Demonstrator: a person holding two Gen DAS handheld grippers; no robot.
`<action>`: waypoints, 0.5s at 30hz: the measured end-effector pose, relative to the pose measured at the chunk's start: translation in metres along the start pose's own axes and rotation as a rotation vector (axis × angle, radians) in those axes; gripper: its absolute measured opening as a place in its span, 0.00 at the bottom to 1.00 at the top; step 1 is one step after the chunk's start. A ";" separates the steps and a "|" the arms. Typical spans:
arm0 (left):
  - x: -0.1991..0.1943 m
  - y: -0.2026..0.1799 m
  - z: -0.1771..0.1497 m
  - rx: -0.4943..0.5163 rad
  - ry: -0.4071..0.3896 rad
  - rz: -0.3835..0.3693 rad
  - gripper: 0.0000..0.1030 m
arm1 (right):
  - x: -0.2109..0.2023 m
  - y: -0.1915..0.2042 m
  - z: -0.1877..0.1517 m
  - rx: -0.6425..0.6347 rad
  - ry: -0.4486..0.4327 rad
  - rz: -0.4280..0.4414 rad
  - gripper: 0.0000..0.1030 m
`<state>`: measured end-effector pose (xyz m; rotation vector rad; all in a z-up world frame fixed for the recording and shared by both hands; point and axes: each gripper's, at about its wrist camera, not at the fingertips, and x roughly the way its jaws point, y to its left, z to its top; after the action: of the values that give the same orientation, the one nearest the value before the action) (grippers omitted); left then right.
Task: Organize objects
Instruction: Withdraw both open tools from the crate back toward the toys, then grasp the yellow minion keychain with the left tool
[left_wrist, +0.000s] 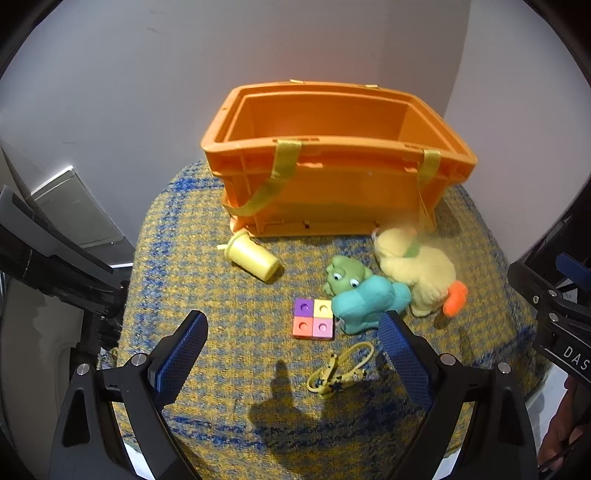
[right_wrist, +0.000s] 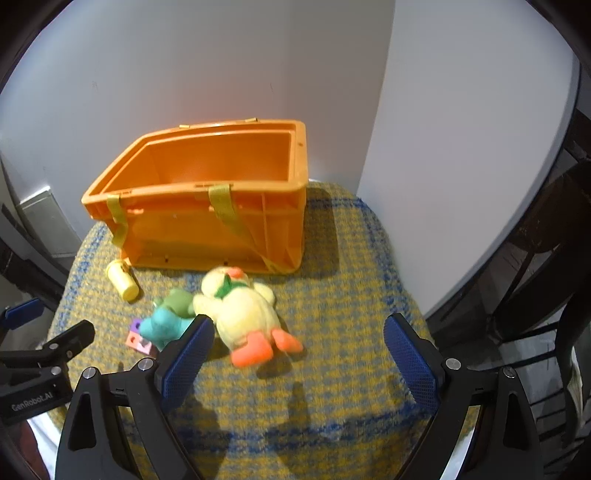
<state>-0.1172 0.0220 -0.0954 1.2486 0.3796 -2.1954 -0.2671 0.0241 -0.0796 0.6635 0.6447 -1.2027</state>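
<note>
An empty orange crate with yellow straps stands at the back of the cloth-covered table. In front of it lie a yellow cup on its side, a green frog toy, a teal plush, a yellow duck plush, a four-colour block square and a yellow keychain strap. My left gripper is open above the blocks and strap. My right gripper is open, the duck's feet by its left finger.
White walls meet in a corner behind the crate. A grey panel leans at the left. Dark chair parts stand right of the table. The table edge curves close on both sides.
</note>
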 end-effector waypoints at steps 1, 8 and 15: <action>0.001 -0.002 -0.003 -0.002 0.002 0.001 0.92 | 0.001 -0.001 -0.004 -0.001 0.004 -0.003 0.91; 0.015 -0.011 -0.022 -0.006 0.018 -0.005 0.92 | 0.003 -0.005 -0.022 -0.001 -0.006 -0.018 0.90; 0.027 -0.015 -0.040 -0.012 0.038 -0.008 0.92 | 0.012 -0.004 -0.038 -0.005 0.017 -0.007 0.90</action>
<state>-0.1095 0.0446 -0.1393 1.2867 0.4126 -2.1753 -0.2718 0.0450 -0.1134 0.6685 0.6643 -1.2023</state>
